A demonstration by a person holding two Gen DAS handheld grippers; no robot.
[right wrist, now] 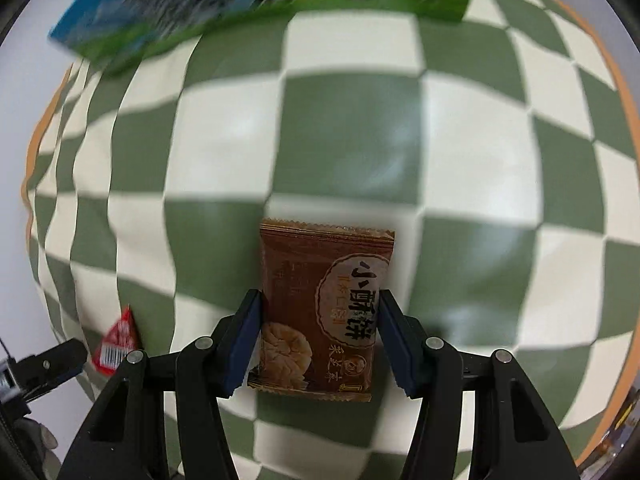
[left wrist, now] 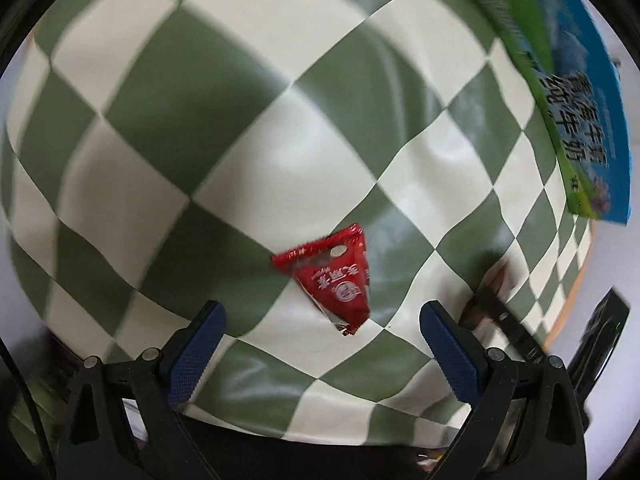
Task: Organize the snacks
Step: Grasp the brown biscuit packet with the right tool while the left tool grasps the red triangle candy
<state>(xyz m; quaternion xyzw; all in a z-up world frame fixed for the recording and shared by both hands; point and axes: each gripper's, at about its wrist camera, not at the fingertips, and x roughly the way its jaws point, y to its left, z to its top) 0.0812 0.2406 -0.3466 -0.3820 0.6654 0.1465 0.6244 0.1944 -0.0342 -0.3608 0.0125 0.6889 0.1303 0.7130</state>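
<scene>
Right gripper (right wrist: 320,320) is pinched in on one brown biscuit packet (right wrist: 320,312), pads against both its sides, over the checkered cloth (right wrist: 360,140). Left gripper (left wrist: 324,320) gapes wide with nothing in it, one red triangular packet (left wrist: 332,280) just beyond its tips. One blue-green carton (left wrist: 568,92) far right.

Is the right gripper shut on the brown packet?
Yes. Right gripper fingers press both long edges of the brown packet.
</scene>
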